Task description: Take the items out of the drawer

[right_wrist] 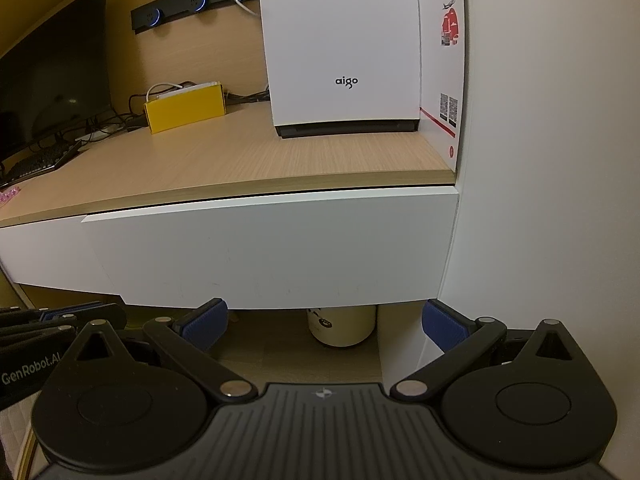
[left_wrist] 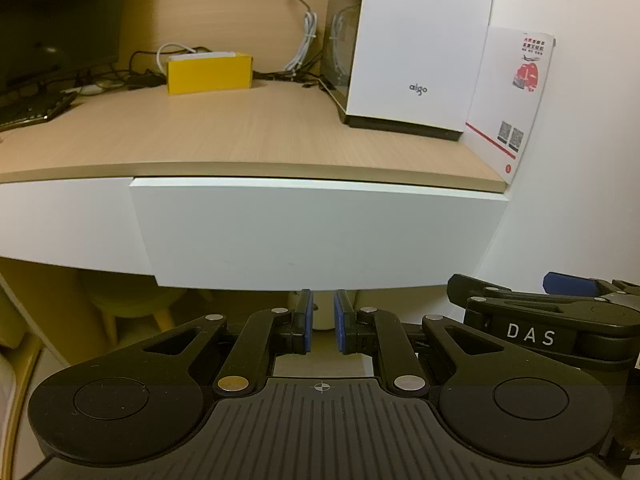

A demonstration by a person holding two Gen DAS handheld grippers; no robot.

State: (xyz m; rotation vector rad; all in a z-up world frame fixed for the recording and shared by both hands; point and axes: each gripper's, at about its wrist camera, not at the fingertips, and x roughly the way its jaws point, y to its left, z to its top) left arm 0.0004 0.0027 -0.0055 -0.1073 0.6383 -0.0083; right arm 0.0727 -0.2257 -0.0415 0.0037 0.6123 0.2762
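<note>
Scene: While I hold both claws low, the white drawer (left_wrist: pixel 312 236) fills the view just ahead, under the front edge of the wooden counter (left_wrist: pixel 208 136).
Drawer: its front stands slightly proud of the white panel (left_wrist: pixel 64 220) beside it, a thin dark gap along its top edge; what it holds is hidden.
My left claw (left_wrist: pixel 323 322): blue pads (left_wrist: pixel 307 320) nearly together with a narrow gap, nothing between them, tips just below the drawer's bottom edge.
My right claw (right_wrist: pixel 324 322): jaws spread wide and empty, tips just below the drawer's bottom edge, toward its end by the white wall (right_wrist: pixel 540 200).
On the counter, behind the drawer: a tall white box (right_wrist: pixel 340 44) marked "aigo" stands upright at the wall end, a white leaflet (left_wrist: pixel 514 100) with red print leaning against the wall beside it.
Further along from the box: a yellow box (left_wrist: pixel 210 74), cables behind it, then a dark screen (right_wrist: pixel 52 76).
Below the drawer: a cream container (right_wrist: pixel 342 326) on the floor.
</note>
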